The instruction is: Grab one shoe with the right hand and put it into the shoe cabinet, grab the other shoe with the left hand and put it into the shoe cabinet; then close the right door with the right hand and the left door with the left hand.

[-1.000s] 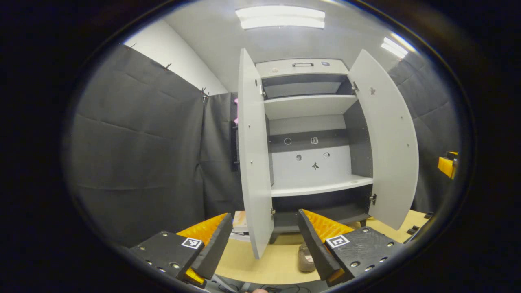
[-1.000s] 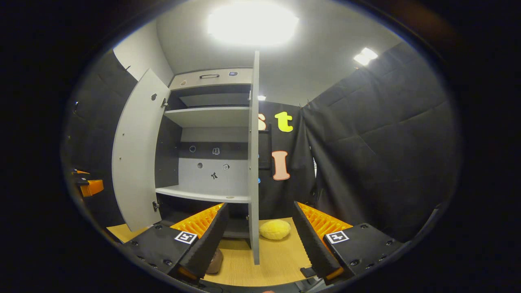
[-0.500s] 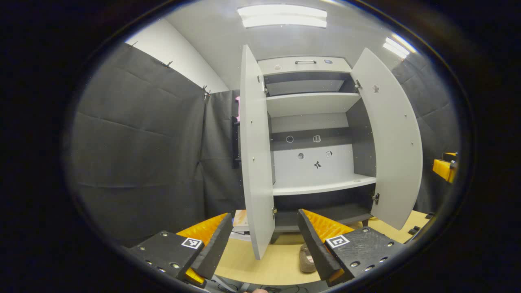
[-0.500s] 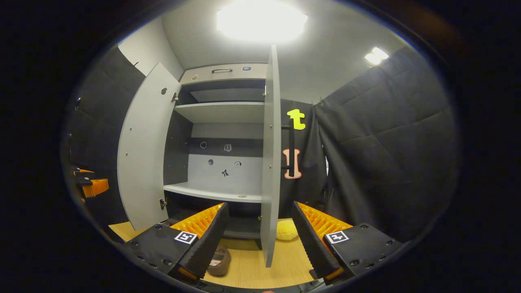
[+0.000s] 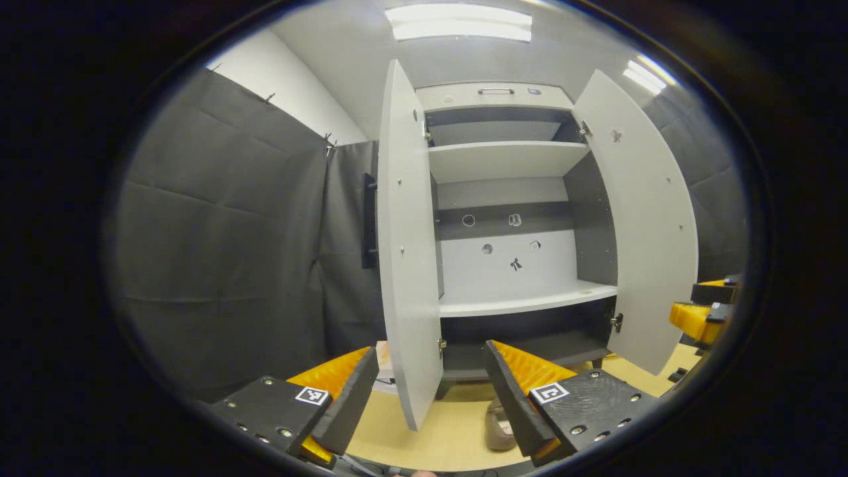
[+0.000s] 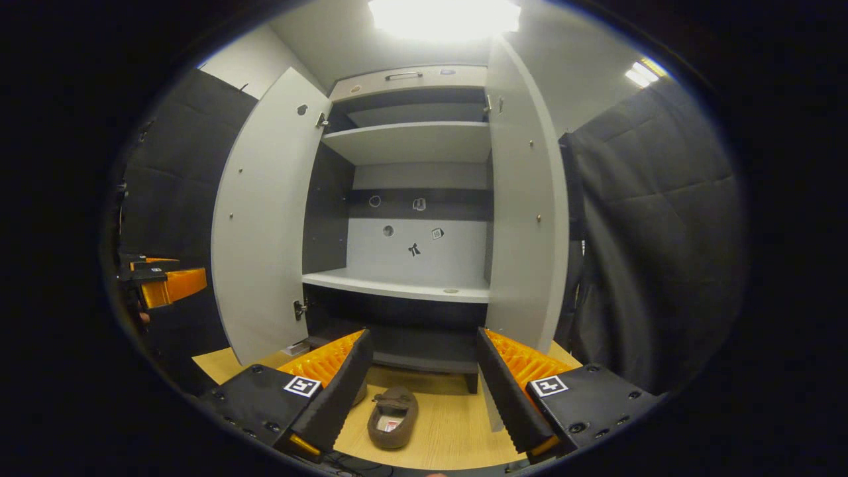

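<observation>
1. Brown and soft-looking, one shoe (image 6: 392,418) lies on the wooden worktop (image 6: 450,430) in front of the shoe cabinet (image 6: 411,199), between the fingers of the right hand-held gripper (image 6: 421,391) and farther off; a second shoe (image 6: 358,394) is partly hidden behind that gripper's near-left finger.
2. In the left gripper view a shoe (image 5: 498,427) is seen on the worktop just beside the inner finger of the left hand-held gripper (image 5: 427,387).
3. Both doors, the left door (image 6: 265,225) and the right door (image 6: 527,212), are swung open, and the shelves inside are bare.
4. The first step is judged to be in hand: no shoe is yet picked up.
5. The right hand-held gripper is held level, fingers spread apart and empty, aimed at the cabinet's lower opening; it would need to be lowered and tilted towards the shoe, then closed across it.
6. The left hand-held gripper is likewise spread apart and empty, pointed at the edge of the left door.
</observation>
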{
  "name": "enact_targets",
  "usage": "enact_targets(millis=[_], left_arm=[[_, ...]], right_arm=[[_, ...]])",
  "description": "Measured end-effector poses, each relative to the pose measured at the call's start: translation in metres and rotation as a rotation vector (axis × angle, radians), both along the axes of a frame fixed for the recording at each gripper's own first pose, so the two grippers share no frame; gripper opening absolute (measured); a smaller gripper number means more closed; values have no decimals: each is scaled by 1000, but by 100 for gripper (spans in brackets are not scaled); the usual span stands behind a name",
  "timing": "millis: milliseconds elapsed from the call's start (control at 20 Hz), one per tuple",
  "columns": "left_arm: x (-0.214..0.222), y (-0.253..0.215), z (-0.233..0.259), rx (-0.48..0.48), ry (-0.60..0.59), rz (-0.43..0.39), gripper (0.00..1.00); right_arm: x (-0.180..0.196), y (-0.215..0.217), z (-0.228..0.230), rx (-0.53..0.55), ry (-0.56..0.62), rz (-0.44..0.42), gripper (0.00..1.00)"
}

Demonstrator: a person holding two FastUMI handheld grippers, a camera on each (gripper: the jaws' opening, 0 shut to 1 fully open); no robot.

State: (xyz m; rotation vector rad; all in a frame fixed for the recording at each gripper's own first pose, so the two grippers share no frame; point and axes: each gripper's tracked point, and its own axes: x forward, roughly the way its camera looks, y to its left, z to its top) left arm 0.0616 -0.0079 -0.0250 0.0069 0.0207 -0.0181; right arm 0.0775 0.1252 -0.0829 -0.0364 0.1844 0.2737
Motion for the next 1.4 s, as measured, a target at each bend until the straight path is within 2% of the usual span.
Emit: enact_targets(millis=[400, 750, 800, 850, 1000, 1050, 1100, 1150, 1250, 1400], left_arm=[[22, 20, -26, -24, 50, 30, 94], [30, 41, -41, -16, 87, 67, 94], [31, 42, -44, -15, 94, 71, 100], [31, 44, -45, -13, 99, 76, 94], [31, 49, -50, 1, 113, 90, 94], [31, 49, -51, 7, 120, 93, 100], [32, 50, -53, 12, 125, 96, 94], [33, 50, -55, 15, 131, 97, 100], [30, 48, -59, 15, 143, 95, 100], [25, 45, -64, 13, 160, 91, 100]], right_arm=[[34, 56, -94, -54, 229, 117, 99], [54, 79, -180, -109, 440, 152, 99], [53, 81, -191, -112, 476, 157, 99], [52, 82, -200, -116, 507, 160, 99], [53, 88, -232, -123, 590, 175, 100], [52, 90, -242, -124, 617, 186, 99], [50, 92, -250, -126, 648, 197, 99], [49, 95, -257, -126, 677, 204, 99], [43, 100, -275, -129, 726, 220, 96], [35, 106, -295, -145, 784, 233, 77]])
